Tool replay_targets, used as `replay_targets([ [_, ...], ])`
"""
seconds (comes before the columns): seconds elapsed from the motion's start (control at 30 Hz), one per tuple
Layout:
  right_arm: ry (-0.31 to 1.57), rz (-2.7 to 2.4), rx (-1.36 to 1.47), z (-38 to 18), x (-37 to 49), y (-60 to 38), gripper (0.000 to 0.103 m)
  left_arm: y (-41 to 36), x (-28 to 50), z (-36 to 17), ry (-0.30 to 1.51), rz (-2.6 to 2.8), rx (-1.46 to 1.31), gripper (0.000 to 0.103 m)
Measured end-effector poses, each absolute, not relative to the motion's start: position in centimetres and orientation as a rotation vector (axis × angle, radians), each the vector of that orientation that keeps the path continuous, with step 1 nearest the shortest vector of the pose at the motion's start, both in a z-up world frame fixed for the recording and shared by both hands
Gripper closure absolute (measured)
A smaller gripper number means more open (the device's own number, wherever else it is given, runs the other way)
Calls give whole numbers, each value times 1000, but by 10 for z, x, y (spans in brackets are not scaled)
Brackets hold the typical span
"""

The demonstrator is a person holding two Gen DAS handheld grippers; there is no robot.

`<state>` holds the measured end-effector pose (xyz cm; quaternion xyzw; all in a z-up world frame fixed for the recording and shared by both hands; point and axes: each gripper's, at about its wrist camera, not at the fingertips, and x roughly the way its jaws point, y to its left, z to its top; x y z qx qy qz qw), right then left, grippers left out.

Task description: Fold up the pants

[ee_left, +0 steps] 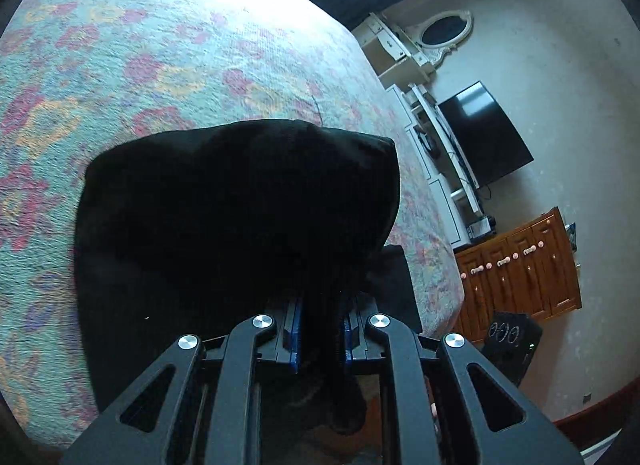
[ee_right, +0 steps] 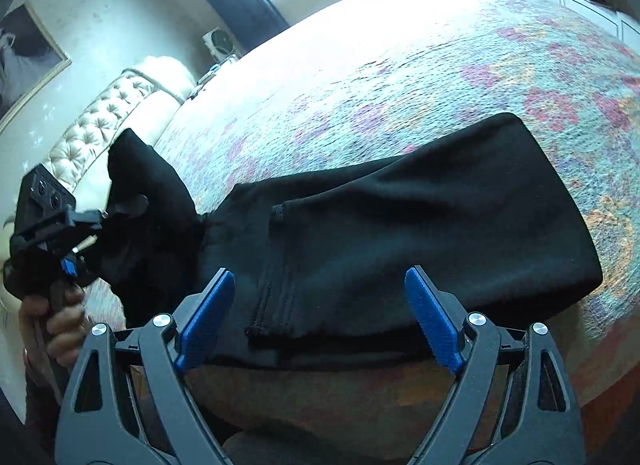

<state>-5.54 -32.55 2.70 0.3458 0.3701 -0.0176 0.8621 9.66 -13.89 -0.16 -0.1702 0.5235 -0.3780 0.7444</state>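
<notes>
The bed [ee_right: 400, 65] with its floral bedspread [ee_left: 160, 65] is taking up most of both views, and the black pants [ee_right: 400, 233] are lying across its near side, right by the edge. The right wrist view is showing the whole layout: pants folded over themselves, hems stacked near the bed's rim, one end being lifted up off the bed at the left. The left wrist view is only getting a dark mound of fabric filling the middle, but it's showing the room past the far edge: a TV [ee_left: 486, 137], a wooden dresser [ee_left: 520, 269] and an oval mirror [ee_left: 442, 31].

Loads of open bedspread is sitting beyond the pants; hardly any between them and the near edge.

The left gripper [ee_left: 320, 329] is pinching a bunch of the pants between its blue pads. The right gripper [ee_right: 320, 317] is hanging spread wide over the hems, gripping nothing. The person's hand [ee_right: 60, 321] is holding the left tool's handle.
</notes>
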Motion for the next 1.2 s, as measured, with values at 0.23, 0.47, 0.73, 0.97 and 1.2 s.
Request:
replay_targets([
  [0.23, 785, -41, 816, 14, -51, -342, 16, -185, 85, -63, 1258, -754, -300, 83],
  [0.47, 806, 12, 909, -1, -49, -349, 16, -169, 67, -43, 1247, -823, -417, 65],
  [0.73, 833, 134, 969, -4, -39, -352, 16, -86, 44, -17, 1116, -749, -510, 45],
  [0.97, 907, 211, 892, -5, -9, -334, 16, 6, 57, -52, 1120, -551, -625, 37],
  [1.2, 957, 265, 871, -11, 12, -310, 16, 24, 60, -84, 1191, -506, -723, 29],
])
